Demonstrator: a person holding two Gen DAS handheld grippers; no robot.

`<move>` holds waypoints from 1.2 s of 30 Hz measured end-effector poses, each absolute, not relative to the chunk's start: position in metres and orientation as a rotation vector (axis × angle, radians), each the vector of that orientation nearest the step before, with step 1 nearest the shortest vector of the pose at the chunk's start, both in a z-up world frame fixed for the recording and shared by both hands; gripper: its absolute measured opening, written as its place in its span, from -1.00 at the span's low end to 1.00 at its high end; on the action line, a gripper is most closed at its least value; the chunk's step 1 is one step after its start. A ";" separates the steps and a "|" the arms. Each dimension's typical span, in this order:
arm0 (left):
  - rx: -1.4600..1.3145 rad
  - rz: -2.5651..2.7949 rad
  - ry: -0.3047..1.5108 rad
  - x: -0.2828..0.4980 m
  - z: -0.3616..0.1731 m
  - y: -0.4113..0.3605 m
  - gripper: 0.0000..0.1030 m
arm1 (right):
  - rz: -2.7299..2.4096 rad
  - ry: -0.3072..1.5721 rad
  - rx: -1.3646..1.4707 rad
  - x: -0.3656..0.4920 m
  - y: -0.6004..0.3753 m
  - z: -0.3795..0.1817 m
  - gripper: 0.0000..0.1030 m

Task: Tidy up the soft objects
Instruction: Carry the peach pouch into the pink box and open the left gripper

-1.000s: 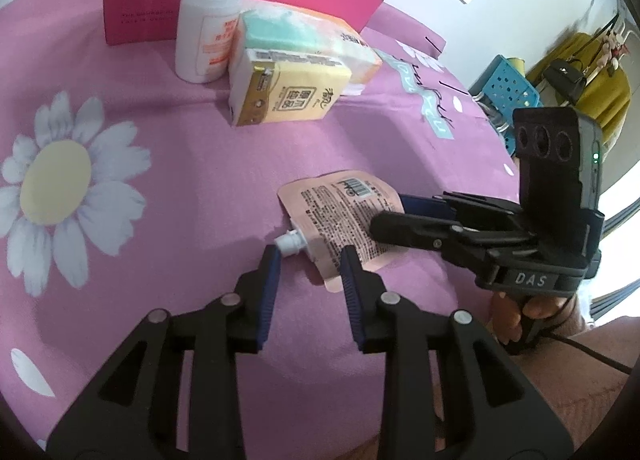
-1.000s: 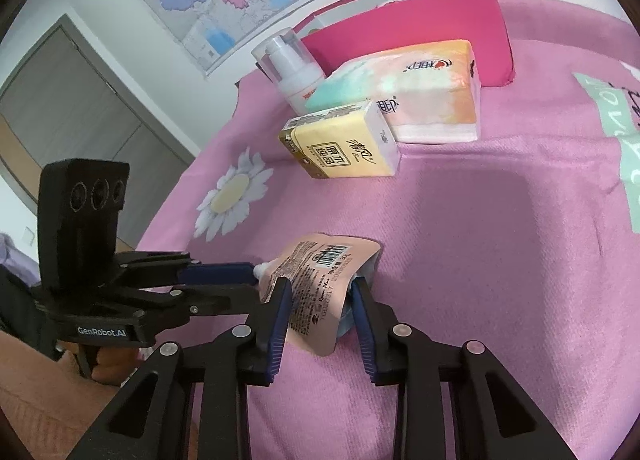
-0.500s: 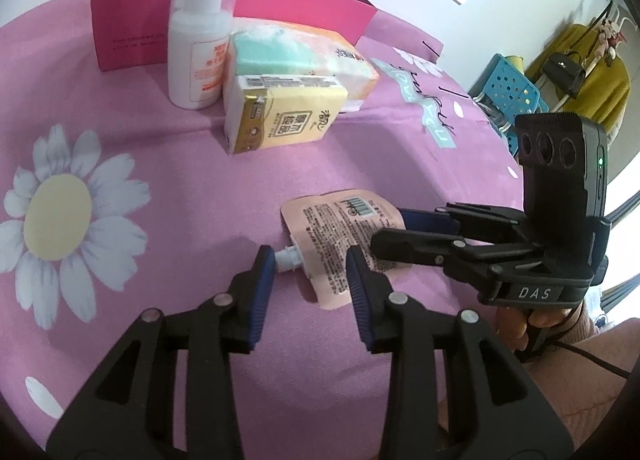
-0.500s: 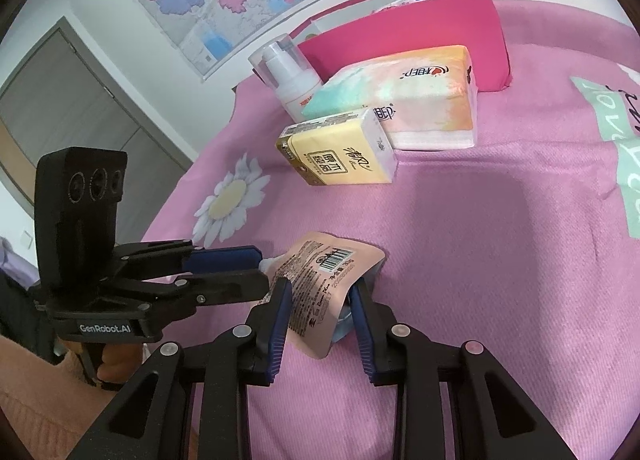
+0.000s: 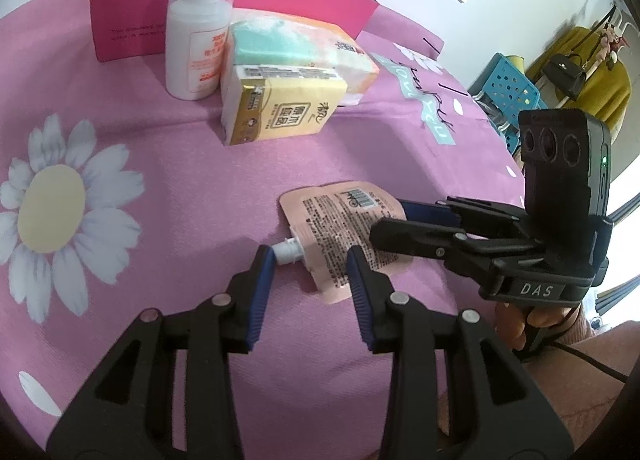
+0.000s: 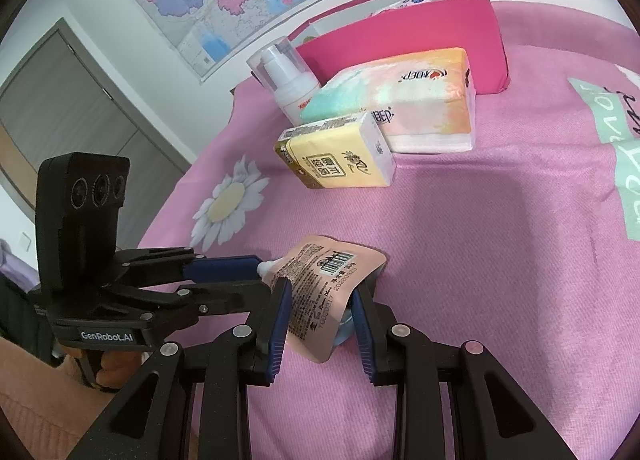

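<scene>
Left wrist view: we find the pouch (image 5: 340, 228) lying on the pink cloth (image 5: 160, 180), well short of the red box (image 5: 128, 20). The left gripper (image 5: 310, 276) stands open, fingers astride the pouch's cap end without clamping. The bottle (image 5: 196, 40) and two tissue packs (image 5: 280, 112) sit outside the box, so we judge the sorting largely undone.

Right wrist view: the right gripper (image 6: 320, 308) straddles the pouch (image 6: 324, 288); its near edge curls up between the fingers. We cannot tell whether they pinch it. Only this view shows that curl and the packs already inside the box (image 6: 400, 32).
</scene>
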State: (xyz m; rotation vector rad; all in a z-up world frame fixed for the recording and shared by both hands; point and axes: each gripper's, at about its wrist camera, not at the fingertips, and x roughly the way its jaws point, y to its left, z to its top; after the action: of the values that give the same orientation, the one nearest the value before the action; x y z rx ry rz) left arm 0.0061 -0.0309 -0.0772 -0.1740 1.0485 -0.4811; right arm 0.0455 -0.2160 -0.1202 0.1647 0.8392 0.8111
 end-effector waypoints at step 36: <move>-0.047 -0.442 0.731 0.071 0.047 -0.017 -0.19 | 0.824 0.517 0.112 0.103 -0.203 0.003 -0.42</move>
State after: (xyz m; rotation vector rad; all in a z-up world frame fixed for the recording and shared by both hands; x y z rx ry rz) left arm 0.0708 -0.0169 0.0474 -0.0471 0.7308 -0.4417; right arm 0.1029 -0.2035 0.0030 0.1120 0.5171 0.8235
